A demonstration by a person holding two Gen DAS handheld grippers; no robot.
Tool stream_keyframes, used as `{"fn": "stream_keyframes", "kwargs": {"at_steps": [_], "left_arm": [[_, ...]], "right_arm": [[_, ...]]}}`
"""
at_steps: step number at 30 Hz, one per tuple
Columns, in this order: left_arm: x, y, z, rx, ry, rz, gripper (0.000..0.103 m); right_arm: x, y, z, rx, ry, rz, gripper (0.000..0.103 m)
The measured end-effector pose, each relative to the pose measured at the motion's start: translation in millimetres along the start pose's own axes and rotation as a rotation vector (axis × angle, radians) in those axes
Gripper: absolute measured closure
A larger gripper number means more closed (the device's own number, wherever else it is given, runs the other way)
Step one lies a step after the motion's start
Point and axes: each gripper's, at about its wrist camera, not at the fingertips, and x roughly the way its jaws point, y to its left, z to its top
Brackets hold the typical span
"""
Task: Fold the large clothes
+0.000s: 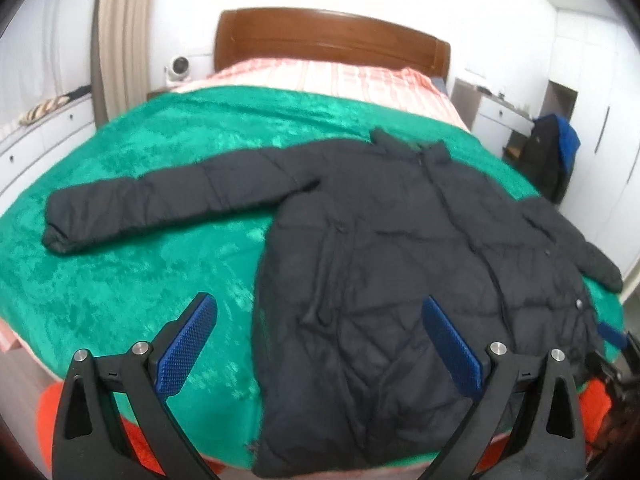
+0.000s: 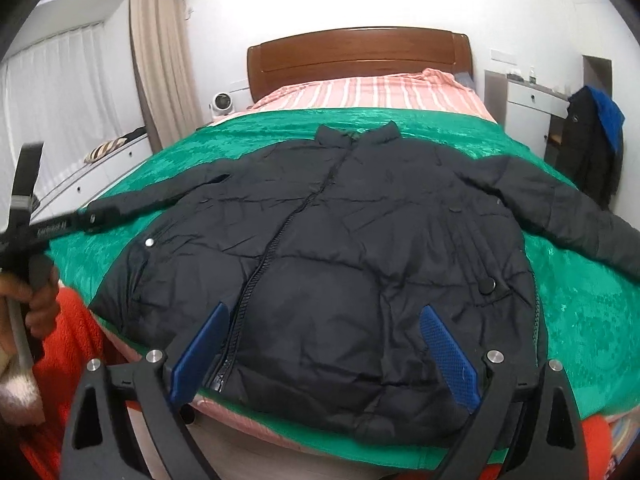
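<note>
Both my grippers, left [image 1: 320, 320] and right [image 2: 326, 330], hang spread wide and empty over the near edge of the green blanket [image 2: 580, 312], where the black puffer jacket [image 2: 340, 248] lies face up, apparently zipped, sleeves outstretched.

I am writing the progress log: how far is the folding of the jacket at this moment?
Done: the black jacket lies flat, front up, zipped, on the green blanket, both sleeves spread out. In hand: nothing; the left gripper and right gripper are open above the hem. Left: every fold.
</note>
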Motion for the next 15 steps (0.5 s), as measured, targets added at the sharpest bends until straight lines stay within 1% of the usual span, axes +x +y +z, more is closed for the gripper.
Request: {"fn": "stream_keyframes", "kwargs": {"at_steps": [2,5,7,10,11,13,15], "left_arm": [[1,4,2,-0.011,-0.015,0.025,0.001],[1,12,-1,-0.042,-0.03,0.044,0.001],[1,16,-3,-0.054,-0.039,0.054,0.001],[5,22,-1,-0.052,-0.047,0.102,0.001],[6,25,0,-0.053,-0.055,0.127,0.001],[8,30,1,-0.053,-0.073,0.176,0.001],[8,37,0,-0.059,-0.08,0.221,0.001]], "right_arm": [[0,0,-1,-0.006,-0.005,-0.001,0.008],[-2,1,-1,-0.017,-0.02,-0.006,0.008],[-7,1,1,-0.029,-0.051,-0.015,0.008],[-19,-11,10,-0.026,-0.122,-0.041,0.008],[-22,-20,14,-0.01,-0.136,-0.045,0.008],[-28,-51,27,0.064,-0.147,-0.058,0.008],[-38,-102,38,0.204,-0.16,-0.075,0.008]]}}
